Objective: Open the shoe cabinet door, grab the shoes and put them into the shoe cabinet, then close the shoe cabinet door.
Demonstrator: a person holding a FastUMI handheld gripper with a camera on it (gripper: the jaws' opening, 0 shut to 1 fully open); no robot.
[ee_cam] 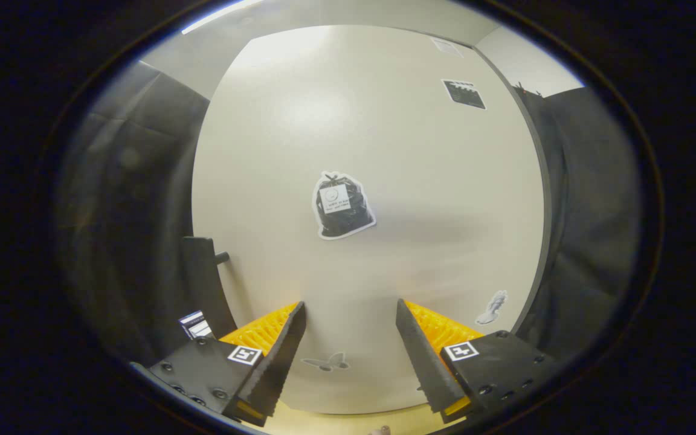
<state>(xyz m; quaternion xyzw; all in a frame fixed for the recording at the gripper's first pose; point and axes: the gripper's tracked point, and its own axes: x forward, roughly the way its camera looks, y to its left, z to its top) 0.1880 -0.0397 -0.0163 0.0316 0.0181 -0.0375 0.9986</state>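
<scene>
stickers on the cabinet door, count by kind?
Pale shoe cabinet door, tongs open just ahead of it:
Black rubbish-bag sticker: 1
Black rectangular sticker: 1
Grey butterfly sticker: 1
Small grey figure sticker: 1
Faint pale square sticker: 1
Total: 5

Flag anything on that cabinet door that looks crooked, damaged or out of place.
Nothing looks damaged. The shoe cabinet door is pale and intact; its trash-bag sticker sits slightly tilted, seemingly decoration. A dark handle juts at its left edge. The gripper hangs open, holding nothing.
</scene>
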